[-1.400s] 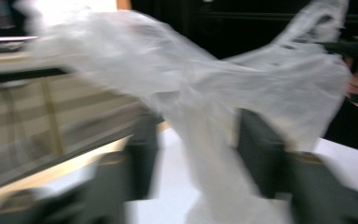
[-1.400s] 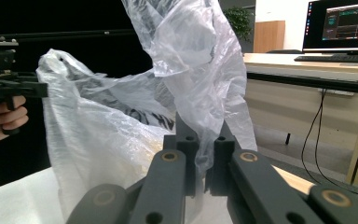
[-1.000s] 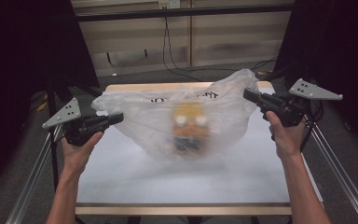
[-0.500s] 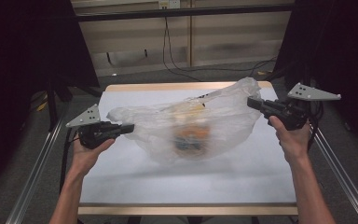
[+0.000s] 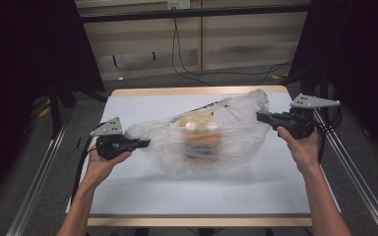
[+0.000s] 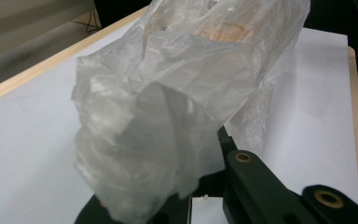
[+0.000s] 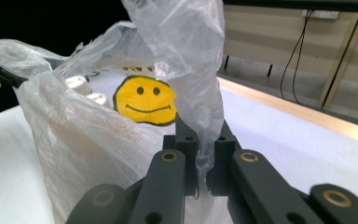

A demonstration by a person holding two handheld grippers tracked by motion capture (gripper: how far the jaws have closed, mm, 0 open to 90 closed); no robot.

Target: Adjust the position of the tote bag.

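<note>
Both hands have sunk toward the table since the earlier frames, the left one lower than the right, so the clear plastic bag (image 5: 204, 140) stretched between them now hangs slanted with its belly resting on the white tabletop (image 5: 142, 201). That tabletop has a pale wooden edge and stands on a grey floor, with dark curtains on both sides and a light wall with trailing cables behind. The left gripper (image 5: 140, 144) has its jaws pressed together on one crumpled end of the bag, which bulges up and away beyond its tips. The right gripper (image 5: 259, 116) pinches a thin strip of the opposite end between its closed jaws; just beyond its tips, inside the bag, sits a yellow smiley face (image 7: 145, 100).
</note>
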